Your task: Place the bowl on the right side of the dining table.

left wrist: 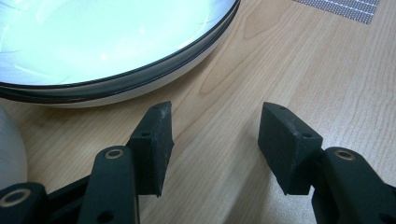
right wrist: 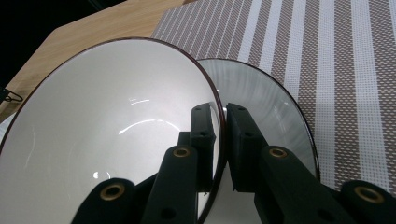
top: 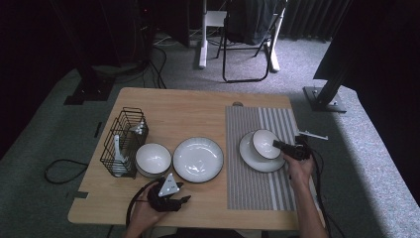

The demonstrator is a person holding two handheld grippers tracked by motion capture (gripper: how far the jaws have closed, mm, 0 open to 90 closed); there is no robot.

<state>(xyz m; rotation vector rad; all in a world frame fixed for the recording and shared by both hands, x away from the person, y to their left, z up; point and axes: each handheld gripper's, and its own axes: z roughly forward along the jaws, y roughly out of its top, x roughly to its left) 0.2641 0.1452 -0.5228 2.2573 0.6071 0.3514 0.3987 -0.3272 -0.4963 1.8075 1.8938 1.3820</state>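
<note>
The bowl (right wrist: 107, 135) is tilted on its side over a small plate (right wrist: 266, 107), its rim pinched between the two jaws of the right hand-held gripper (right wrist: 219, 140): one jaw lies inside the bowl, the other outside against its wall, and they are clamped tight on that thin edge. In the high view the bowl (top: 265, 143) leans on the plate (top: 252, 156) at the right side of the tabletop (top: 198, 106), on a striped placemat (top: 257, 193), and the right hand-held gripper (top: 283, 146) reaches it from the bowl's right, held by a hand (top: 298, 168) coming in from the bottom edge.

In the right gripper view the bowl's lower part is cut off by the frame and hidden behind the jaws, and it covers most of the plate, so whether its base touches the plate cannot be told.

The bowl is white and glossy inside, with a thin dark line along the rim.

The left hand-held gripper (top: 171, 196) rests low at the near edge of the tabletop, its jaws (left wrist: 215, 140) standing well apart with bare wood between them. Just ahead of it lies a larger plate (top: 198, 158), beside a second bowl (top: 153, 159) and a black wire basket (top: 124, 141).
</note>
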